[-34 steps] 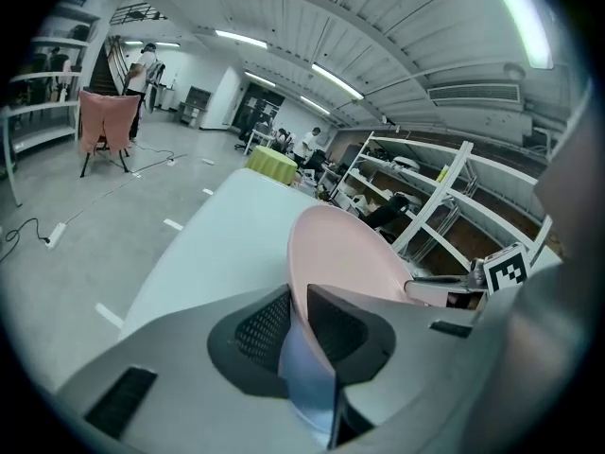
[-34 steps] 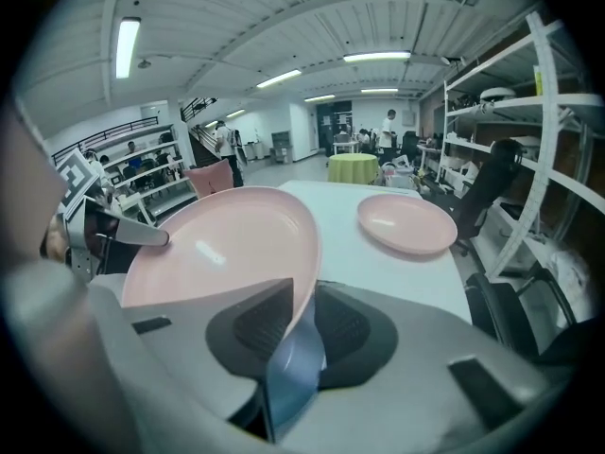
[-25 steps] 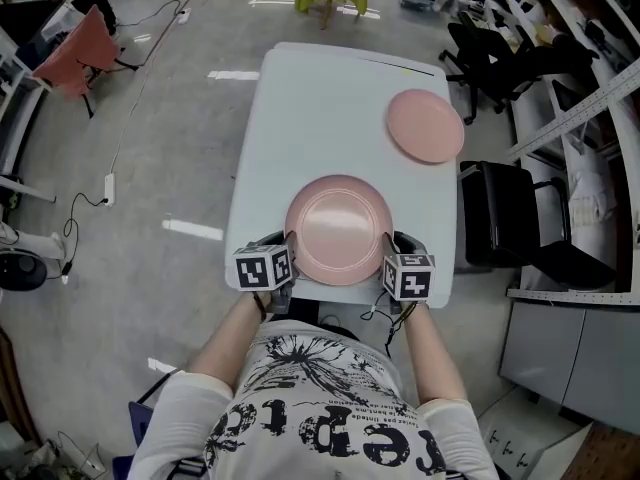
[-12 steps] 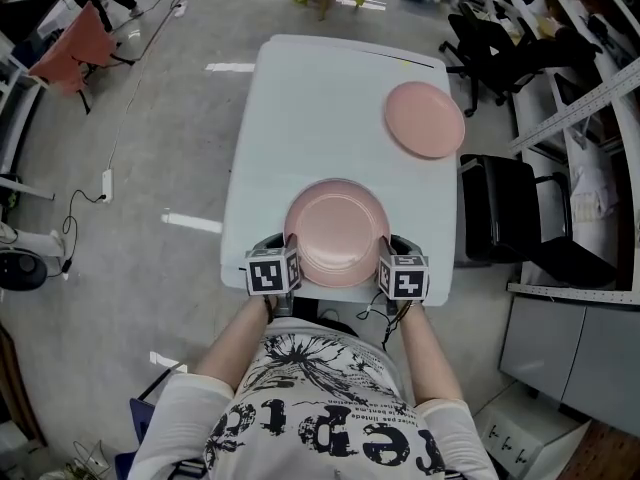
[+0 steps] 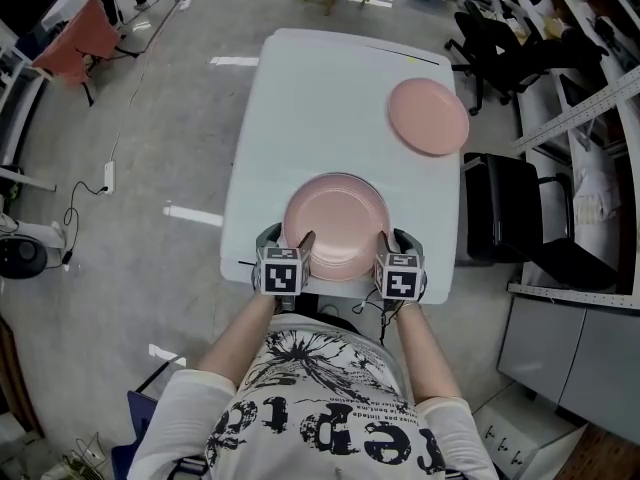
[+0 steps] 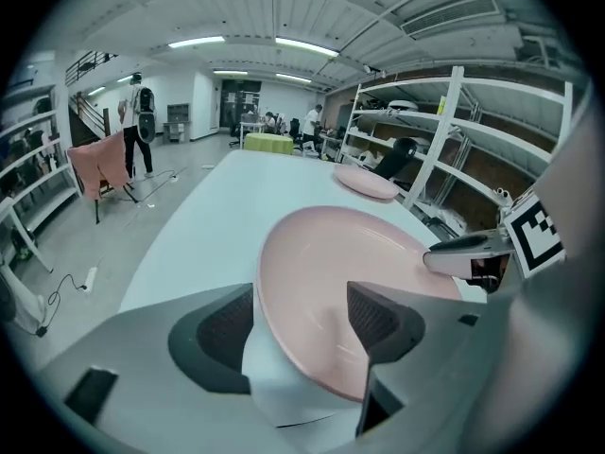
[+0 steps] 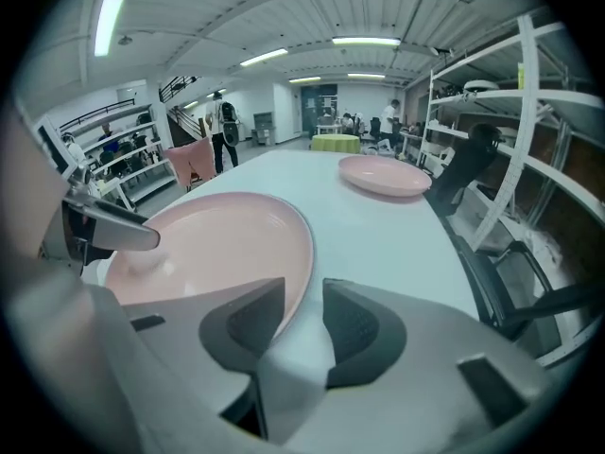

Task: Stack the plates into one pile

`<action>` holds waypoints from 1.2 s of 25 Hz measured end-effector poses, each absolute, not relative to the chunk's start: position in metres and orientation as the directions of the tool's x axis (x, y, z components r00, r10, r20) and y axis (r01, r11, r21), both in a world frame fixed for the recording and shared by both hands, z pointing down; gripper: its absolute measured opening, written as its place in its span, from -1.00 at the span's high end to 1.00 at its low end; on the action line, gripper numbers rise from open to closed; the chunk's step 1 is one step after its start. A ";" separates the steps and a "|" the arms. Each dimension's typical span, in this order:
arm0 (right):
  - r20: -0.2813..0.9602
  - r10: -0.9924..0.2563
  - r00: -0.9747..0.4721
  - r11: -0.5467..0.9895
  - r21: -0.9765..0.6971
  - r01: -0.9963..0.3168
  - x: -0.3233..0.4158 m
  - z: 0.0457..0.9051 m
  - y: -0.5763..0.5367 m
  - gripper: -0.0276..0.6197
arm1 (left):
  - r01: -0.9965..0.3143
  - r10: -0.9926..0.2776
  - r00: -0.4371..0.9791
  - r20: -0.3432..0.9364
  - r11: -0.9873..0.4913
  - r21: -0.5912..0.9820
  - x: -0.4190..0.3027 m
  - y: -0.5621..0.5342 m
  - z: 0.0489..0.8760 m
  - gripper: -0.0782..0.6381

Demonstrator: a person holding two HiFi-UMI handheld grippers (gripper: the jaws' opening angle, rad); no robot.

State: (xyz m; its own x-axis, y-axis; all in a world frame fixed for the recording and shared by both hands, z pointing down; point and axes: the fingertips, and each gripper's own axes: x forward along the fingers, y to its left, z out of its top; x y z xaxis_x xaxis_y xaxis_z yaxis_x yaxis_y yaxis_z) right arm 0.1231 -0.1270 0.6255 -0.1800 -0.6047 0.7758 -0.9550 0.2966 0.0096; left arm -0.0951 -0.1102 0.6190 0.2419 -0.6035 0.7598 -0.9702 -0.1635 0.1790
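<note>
In the head view the near pink plate [image 5: 335, 218] lies low in the middle of the white table [image 5: 300, 98], with the left gripper [image 5: 287, 240] and right gripper [image 5: 398, 240] at its rim. The far pink plate [image 5: 428, 116] sits well apart at the upper right. The left gripper view shows jaws just opened wide, astride the rim without pinching; the right gripper view shows a narrower, likewise just-opened gap. This looks like a release, and next both must back off and fetch the far pink plate.

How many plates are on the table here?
2. The near plate lies at the near edge of the table; the far plate sits at its far right corner. Another beneath the near plate would be hidden.
</note>
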 end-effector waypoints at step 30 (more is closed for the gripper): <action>0.549 -0.791 -0.269 0.262 -0.093 -0.961 0.159 0.547 -0.226 0.89 | -0.826 -0.602 0.560 0.569 -0.460 0.326 0.007 -0.237 0.538 0.78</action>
